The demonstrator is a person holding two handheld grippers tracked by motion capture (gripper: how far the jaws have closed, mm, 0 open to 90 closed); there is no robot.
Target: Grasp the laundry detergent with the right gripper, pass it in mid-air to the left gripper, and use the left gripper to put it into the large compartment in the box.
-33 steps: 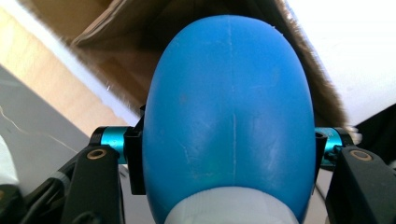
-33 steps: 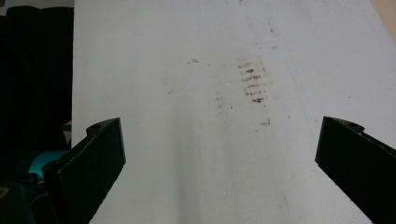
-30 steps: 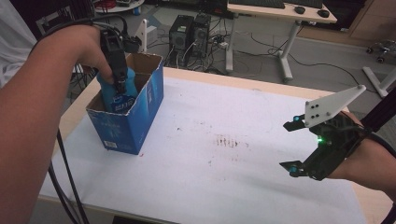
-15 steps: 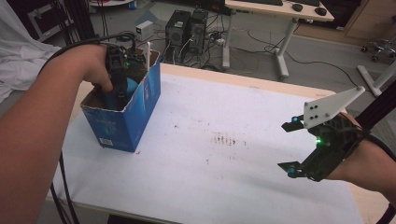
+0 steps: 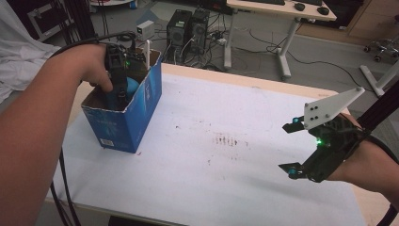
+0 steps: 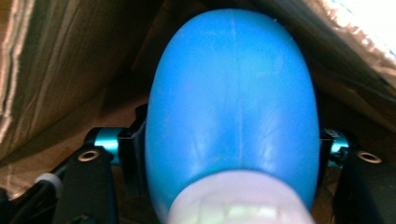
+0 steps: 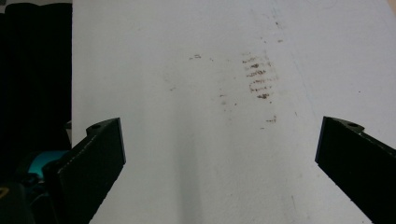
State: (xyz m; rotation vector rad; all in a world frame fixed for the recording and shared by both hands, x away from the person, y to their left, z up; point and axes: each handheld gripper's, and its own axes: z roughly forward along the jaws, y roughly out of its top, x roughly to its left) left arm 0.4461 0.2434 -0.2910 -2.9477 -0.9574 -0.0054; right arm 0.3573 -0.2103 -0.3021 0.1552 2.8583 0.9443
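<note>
Blue egg-shaped item (image 6: 231, 102), smooth plastic or rubber with a pale end nearest the camera, lying inside a blue cardboard box (image 5: 141, 106) that stands on the white table cover (image 5: 226, 155) at about ten o'clock in the high view. Left gripper (image 5: 118, 77) reaches down into the box from above; in the left gripper view its jaws stand either side of the egg's widest part and have just been opening, with the egg between them. Whether the pads press on it cannot be told, since its bulk hides the contact. Right gripper (image 5: 306, 146) hovers at about four o'clock, well apart from the box, jaws spread wide and holding nothing, over a patch of brown smudges (image 7: 258, 77). Risks: a rounded, slick surface may roll or slip sideways once let go, wedging against the brown inner wall (image 6: 60, 60); jaws not parted enough could drag the egg back up on withdrawal; the light box, unheld by the other hand, could tip or slide if a jaw catches its rim.
</note>
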